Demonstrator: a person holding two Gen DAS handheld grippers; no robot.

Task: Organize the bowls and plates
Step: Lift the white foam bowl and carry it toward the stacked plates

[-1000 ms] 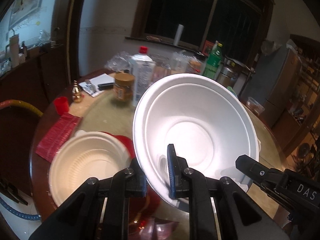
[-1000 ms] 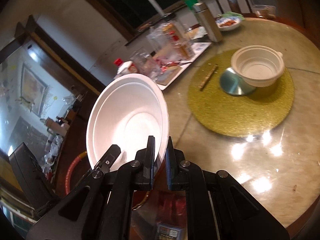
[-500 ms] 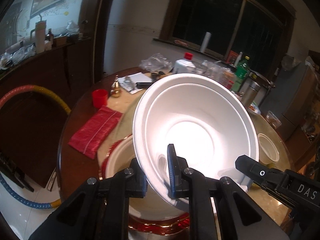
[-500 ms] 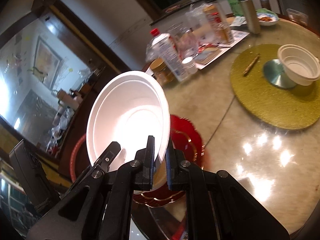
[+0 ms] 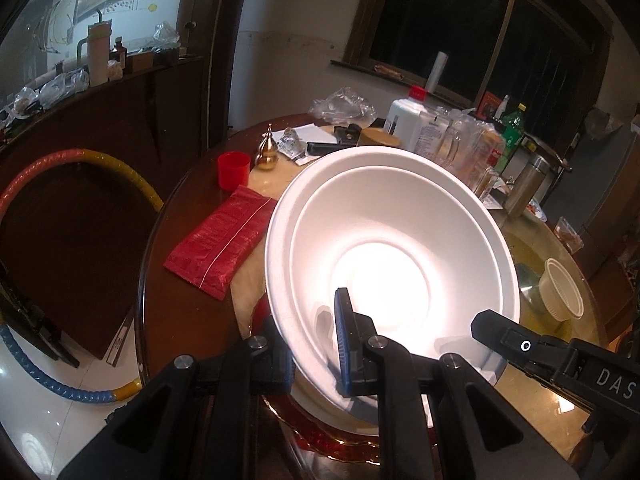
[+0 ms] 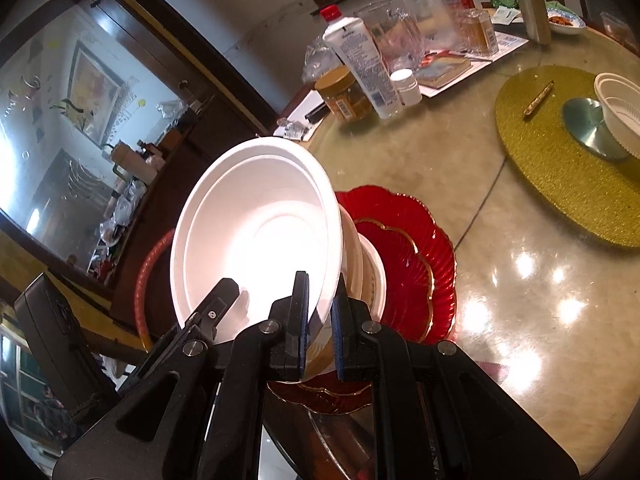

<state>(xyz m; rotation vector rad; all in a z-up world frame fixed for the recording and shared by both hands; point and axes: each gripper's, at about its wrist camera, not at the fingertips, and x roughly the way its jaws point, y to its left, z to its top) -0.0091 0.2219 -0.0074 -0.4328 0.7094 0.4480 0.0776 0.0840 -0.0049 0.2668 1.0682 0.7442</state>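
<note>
A large white foam bowl [image 5: 392,248] [image 6: 256,220] is tilted and held by its rim from both sides. My left gripper [image 5: 316,356] is shut on the near rim, one finger inside the bowl and one outside. My right gripper [image 6: 320,314] is shut on the opposite rim; its tip [image 5: 500,334] shows at the bowl's right in the left wrist view. The bowl hangs just over a cream bowl [image 6: 366,268] that sits on stacked red scalloped plates [image 6: 416,256]. Another small ribbed white bowl [image 6: 620,112] [image 5: 560,292] stands on a round gold mat [image 6: 560,168].
Bottles [image 6: 360,60], a jar [image 6: 344,94] and plastic containers crowd the far side of the round table. A red packet [image 5: 224,240] and red cup [image 5: 234,170] lie to the left. A coloured hoop [image 5: 80,156] leans beyond the table's left edge.
Both grippers carried the white bowl sideways and down. It now hangs over the cream bowl and red plates, which it mostly hides in the left wrist view. Both grips are unchanged.
</note>
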